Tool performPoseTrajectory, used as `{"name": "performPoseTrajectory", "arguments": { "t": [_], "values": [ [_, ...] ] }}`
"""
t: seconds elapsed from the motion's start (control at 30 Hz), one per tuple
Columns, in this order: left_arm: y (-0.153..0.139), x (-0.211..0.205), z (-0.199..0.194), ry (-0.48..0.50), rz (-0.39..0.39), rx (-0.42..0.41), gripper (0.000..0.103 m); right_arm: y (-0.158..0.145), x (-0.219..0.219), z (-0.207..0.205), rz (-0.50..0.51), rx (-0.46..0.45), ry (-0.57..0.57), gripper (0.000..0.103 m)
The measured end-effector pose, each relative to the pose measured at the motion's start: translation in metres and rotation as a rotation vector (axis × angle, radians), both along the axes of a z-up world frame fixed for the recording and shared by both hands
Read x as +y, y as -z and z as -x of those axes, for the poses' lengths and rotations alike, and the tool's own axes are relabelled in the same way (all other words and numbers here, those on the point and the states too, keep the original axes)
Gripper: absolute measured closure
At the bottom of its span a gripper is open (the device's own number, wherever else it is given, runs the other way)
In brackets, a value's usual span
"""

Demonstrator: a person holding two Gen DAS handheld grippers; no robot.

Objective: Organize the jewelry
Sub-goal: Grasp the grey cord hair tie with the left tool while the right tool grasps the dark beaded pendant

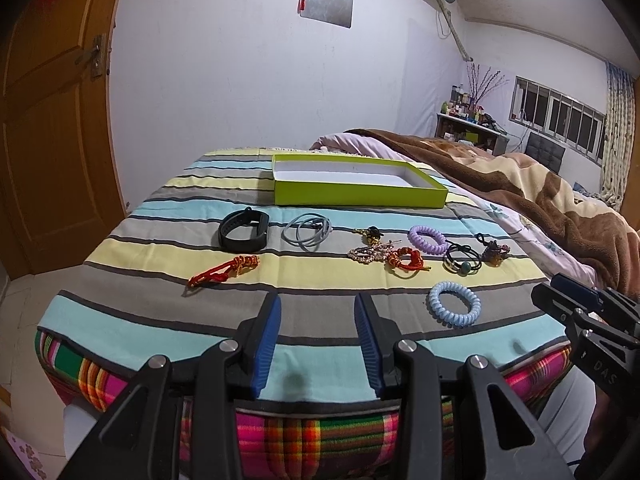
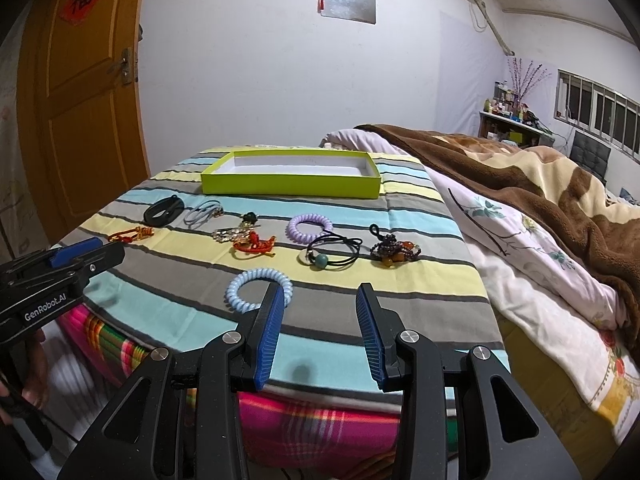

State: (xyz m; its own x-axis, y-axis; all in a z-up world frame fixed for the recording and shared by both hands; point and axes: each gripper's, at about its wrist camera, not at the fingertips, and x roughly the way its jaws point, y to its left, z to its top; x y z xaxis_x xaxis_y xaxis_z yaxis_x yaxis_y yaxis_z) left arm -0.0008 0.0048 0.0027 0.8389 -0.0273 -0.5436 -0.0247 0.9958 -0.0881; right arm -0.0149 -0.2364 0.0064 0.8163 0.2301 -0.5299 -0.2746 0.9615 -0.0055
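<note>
A lime-green empty box (image 1: 360, 194) (image 2: 292, 186) lies at the far side of a striped cloth. In front of it lie several pieces: a black band (image 1: 244, 234) (image 2: 163, 210), grey loops (image 1: 307, 232), a red knotted bracelet (image 1: 224, 270) (image 2: 132, 235), a purple coil tie (image 1: 428, 239) (image 2: 310, 228), a black cord with a green bead (image 1: 462, 262) (image 2: 332, 254), a beaded bracelet (image 2: 394, 252) and a light-blue coil tie (image 1: 454, 308) (image 2: 258, 288). My left gripper (image 1: 318, 340) is open and empty at the near edge. My right gripper (image 2: 320, 332) is open and empty, just right of the blue coil.
The striped cloth (image 1: 160, 312) covers a low surface with a plaid side. A bed with a brown blanket (image 2: 540, 200) runs along the right. A wooden door (image 1: 52, 120) stands at the left. The other gripper shows at each view's edge.
</note>
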Motion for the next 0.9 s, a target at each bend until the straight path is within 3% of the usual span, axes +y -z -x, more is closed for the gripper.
{"name": "performPoseTrajectory", "arguments": {
  "t": [0.43, 0.9],
  "values": [
    [0.004, 0.008, -0.046, 0.0, -0.027, 0.063, 0.063, 0.006, -0.022, -0.066, -0.006, 0.101, 0.031, 0.065],
    [0.01, -0.004, -0.119, 0.091, -0.072, 0.167, 0.063, 0.014, -0.033, -0.134, 0.029, 0.233, -0.015, 0.065]
  ]
}}
